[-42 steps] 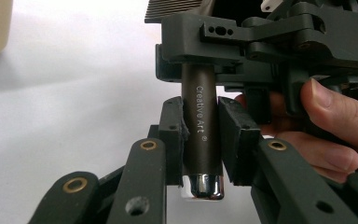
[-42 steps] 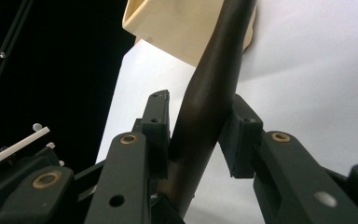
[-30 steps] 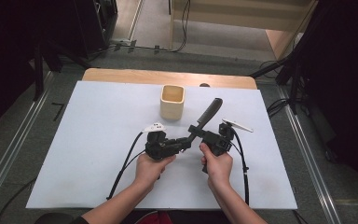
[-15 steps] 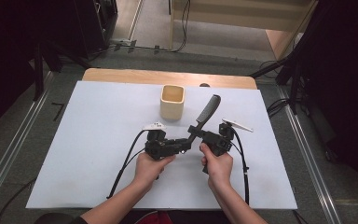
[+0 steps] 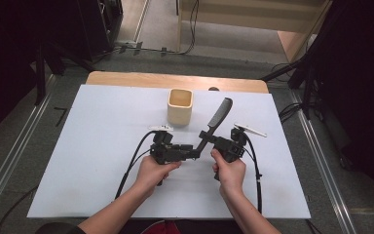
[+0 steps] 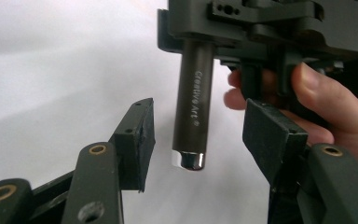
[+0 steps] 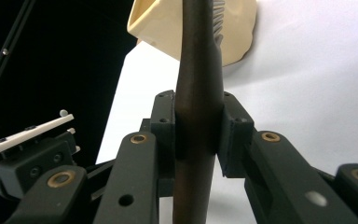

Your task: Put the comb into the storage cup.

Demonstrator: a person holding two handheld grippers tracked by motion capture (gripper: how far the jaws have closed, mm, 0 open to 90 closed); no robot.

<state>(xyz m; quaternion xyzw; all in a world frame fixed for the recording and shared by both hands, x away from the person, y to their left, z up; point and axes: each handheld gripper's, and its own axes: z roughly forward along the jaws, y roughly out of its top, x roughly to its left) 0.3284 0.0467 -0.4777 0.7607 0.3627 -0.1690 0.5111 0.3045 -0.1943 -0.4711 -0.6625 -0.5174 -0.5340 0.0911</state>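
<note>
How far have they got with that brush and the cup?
The handover looks done: the right hand-held gripper clamps the brush, and the left hand-held gripper has just been opening, its pads clear of the handle end between them. Probably left to do: standing the brush in the cup, which looks empty.

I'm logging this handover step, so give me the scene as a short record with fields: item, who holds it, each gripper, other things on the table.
item: dark brush, handle end capped in silver
held by: right gripper, pads clamped on the handle
left gripper: jaws have just been opening; handle end sits between the pads, untouched
brush pose: tilted, bristle end up toward the cup
nearby: cream square cup, upright, apart from the brush
surface: white table cover
</note>
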